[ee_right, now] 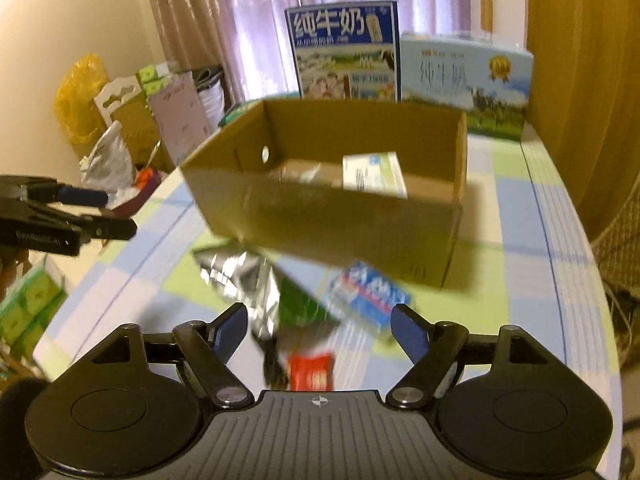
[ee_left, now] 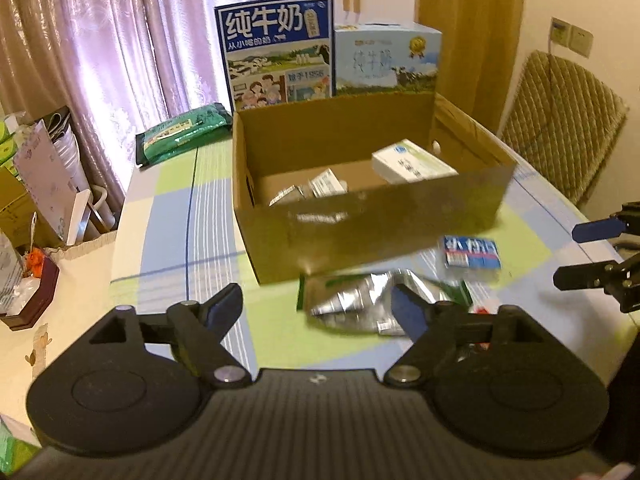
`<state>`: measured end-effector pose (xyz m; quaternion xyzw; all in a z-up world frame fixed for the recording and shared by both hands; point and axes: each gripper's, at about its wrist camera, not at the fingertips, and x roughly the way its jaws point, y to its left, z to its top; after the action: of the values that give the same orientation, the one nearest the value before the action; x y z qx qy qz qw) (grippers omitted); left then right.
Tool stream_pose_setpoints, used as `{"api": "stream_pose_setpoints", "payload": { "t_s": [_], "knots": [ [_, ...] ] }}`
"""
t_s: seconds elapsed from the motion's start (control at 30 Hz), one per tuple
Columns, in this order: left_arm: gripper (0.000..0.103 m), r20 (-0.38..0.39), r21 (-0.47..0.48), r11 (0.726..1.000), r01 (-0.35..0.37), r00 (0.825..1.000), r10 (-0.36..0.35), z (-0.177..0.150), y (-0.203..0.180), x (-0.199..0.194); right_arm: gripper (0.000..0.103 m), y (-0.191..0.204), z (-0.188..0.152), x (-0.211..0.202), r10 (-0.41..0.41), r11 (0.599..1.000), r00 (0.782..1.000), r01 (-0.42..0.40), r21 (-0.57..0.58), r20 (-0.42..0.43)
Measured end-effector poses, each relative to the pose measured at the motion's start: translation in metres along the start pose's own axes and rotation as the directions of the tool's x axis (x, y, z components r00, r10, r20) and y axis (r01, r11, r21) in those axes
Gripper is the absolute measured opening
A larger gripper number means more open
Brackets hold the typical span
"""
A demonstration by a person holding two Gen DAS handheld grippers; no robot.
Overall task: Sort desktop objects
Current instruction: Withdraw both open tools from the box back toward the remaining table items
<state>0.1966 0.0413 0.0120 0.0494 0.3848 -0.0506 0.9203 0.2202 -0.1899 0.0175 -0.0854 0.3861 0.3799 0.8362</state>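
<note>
Cardboard box (ee_left: 360, 216) (milk cartons (ee_left: 280, 52) behind) stands past silver pouch (ee_left: 352, 300); both hand-held grippers (ee_left: 316, 308) (ee_right: 320, 328) gape wide, empty.

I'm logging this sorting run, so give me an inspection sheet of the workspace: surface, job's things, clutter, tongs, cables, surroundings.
Surface: table under a checked cloth.
Job's things: open cardboard box holding a white carton and small packets; in front of it lie a silver foil pouch, a blue packet and a red packet.
Clutter: two milk cartons behind the box, green bag.
Tongs: left tongs open, empty; right tongs open, empty.
Cables: nothing seen.
Surroundings: curtains, quilted chair.
</note>
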Motion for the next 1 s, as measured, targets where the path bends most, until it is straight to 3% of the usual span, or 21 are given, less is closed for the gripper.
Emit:
{"api": "stream_pose_setpoints", "payload": {
  "t_s": [0.47, 0.83, 1.0],
  "knots": [
    [0.091, -0.076, 0.031, 0.994, 0.109, 0.991, -0.106, -0.060, -0.030, -0.013, 0.081, 0.010, -0.069, -0.014, 0.031, 0.997, 0.997, -0.026, 0.070, -0.066],
    [0.101, -0.066, 0.100, 0.986, 0.131, 0.990, -0.125, -0.076, -0.038, -0.006, 0.081, 0.012, -0.080, -0.012, 0.020, 0.997, 0.996, -0.014, 0.076, -0.083],
    [0.101, -0.093, 0.073, 0.990, 0.124, 0.989, -0.117, -0.080, -0.048, 0.005, 0.081, 0.007, -0.079, -0.002, 0.000, 0.996, 0.997, 0.007, 0.087, -0.083]
  ]
}}
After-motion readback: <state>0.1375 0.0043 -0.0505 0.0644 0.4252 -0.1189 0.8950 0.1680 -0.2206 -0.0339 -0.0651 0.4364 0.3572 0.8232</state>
